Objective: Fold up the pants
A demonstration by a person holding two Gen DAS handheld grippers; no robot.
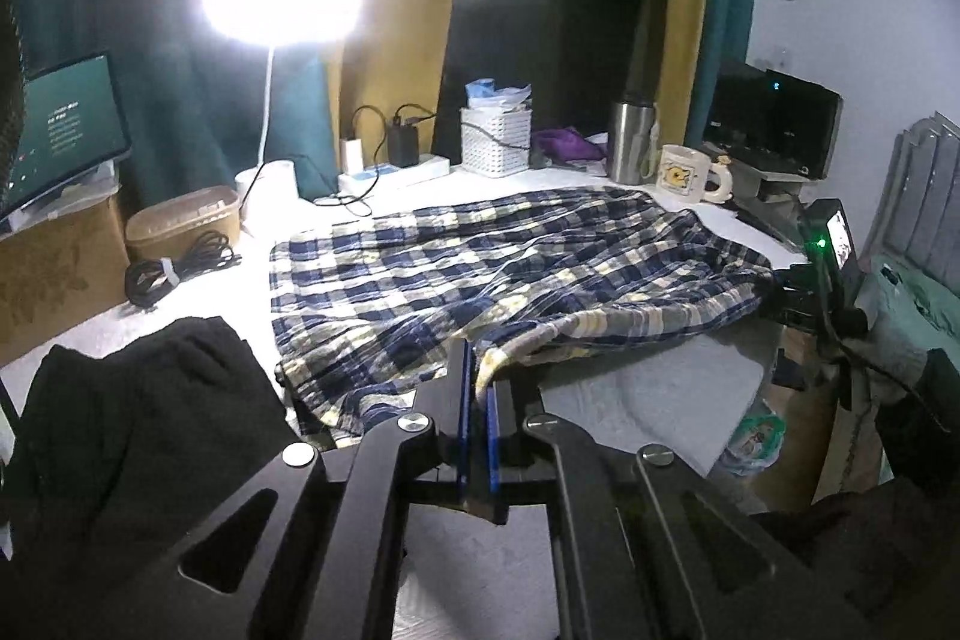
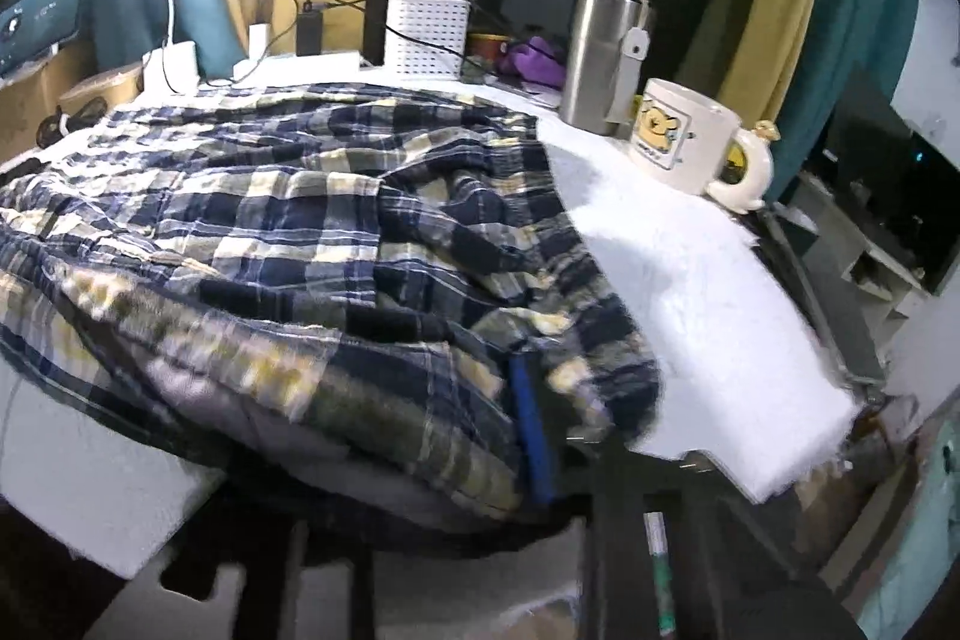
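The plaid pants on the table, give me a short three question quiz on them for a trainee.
1. True or false: the left gripper is shut on an edge of the plaid pants.
2. Which stands nearer the pants: A, the cartoon mug, or B, the white basket?
3. What is the right gripper closed on?

Key: 1 true. 2 A. 3 The pants' near edge.

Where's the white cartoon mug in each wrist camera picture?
Left wrist view: white mug stands far right of centre, beyond the plaid pants, next to the steel tumbler.
Right wrist view: mug stands upper right, beside the pants.
Shared landmark: the steel tumbler, just left of the mug in both.
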